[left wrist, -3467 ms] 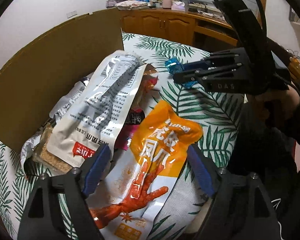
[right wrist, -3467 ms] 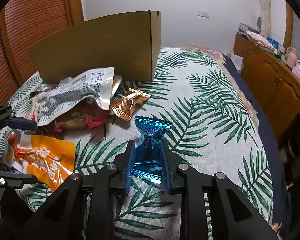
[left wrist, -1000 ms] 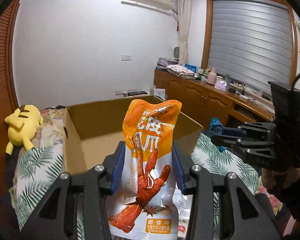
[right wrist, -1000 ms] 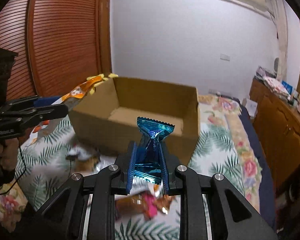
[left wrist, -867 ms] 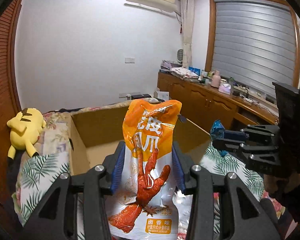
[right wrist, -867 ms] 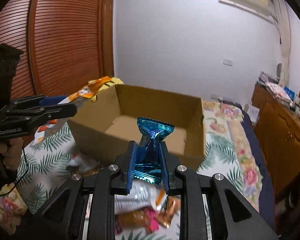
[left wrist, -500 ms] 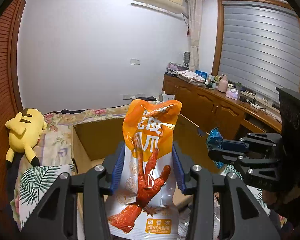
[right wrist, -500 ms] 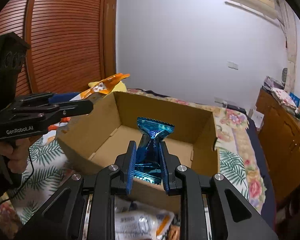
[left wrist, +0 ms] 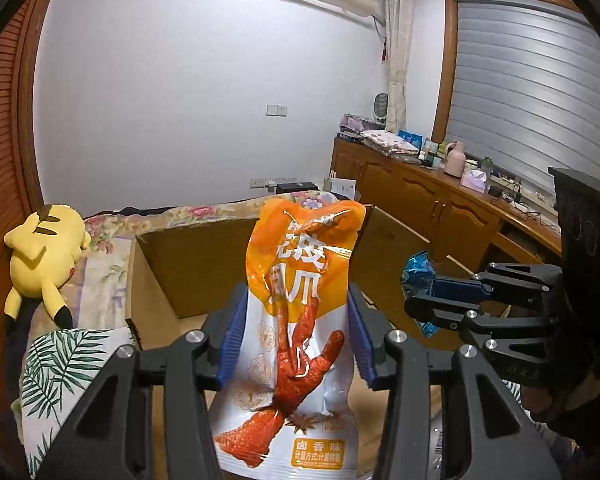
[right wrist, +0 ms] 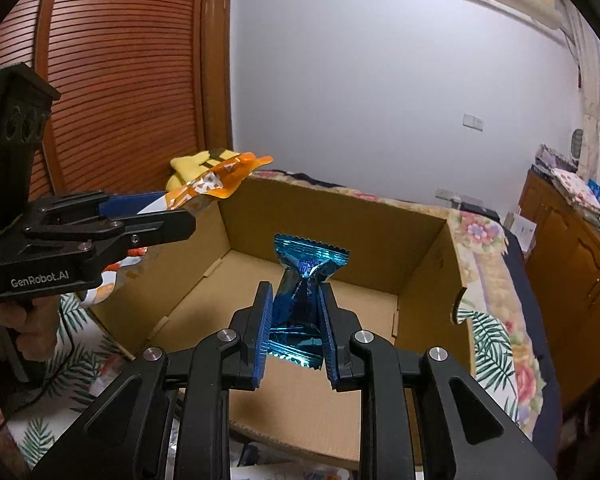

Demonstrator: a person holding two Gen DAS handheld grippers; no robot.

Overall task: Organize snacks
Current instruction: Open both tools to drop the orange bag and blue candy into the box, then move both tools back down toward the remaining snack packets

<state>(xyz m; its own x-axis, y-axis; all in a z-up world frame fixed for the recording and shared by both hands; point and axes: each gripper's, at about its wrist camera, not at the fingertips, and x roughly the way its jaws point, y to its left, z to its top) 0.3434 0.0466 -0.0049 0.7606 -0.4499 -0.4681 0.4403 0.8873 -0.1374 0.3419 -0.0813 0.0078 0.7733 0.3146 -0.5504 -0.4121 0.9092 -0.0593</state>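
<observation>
My left gripper point(left wrist: 296, 328) is shut on an orange chicken-feet snack pouch point(left wrist: 300, 320) and holds it upright above the near left part of the open cardboard box point(left wrist: 188, 264). My right gripper point(right wrist: 294, 328) is shut on a small blue foil snack packet point(right wrist: 304, 292) and holds it over the box's near edge. The box's inside point(right wrist: 320, 312) looks bare. The left gripper with its pouch point(right wrist: 216, 180) shows at the left in the right wrist view. The right gripper with its blue packet point(left wrist: 420, 276) shows at the right in the left wrist view.
The box stands on a bed with a palm-leaf cover point(left wrist: 64, 364). A yellow plush toy point(left wrist: 44, 248) lies left of the box. Loose snack packs point(right wrist: 260, 464) lie below the box's near edge. A wooden sideboard point(left wrist: 440, 200) runs along the right wall.
Both grippers have lifted their snacks off the bed and moved forward to the box. In the last second the box has come closer and lower in both views.
</observation>
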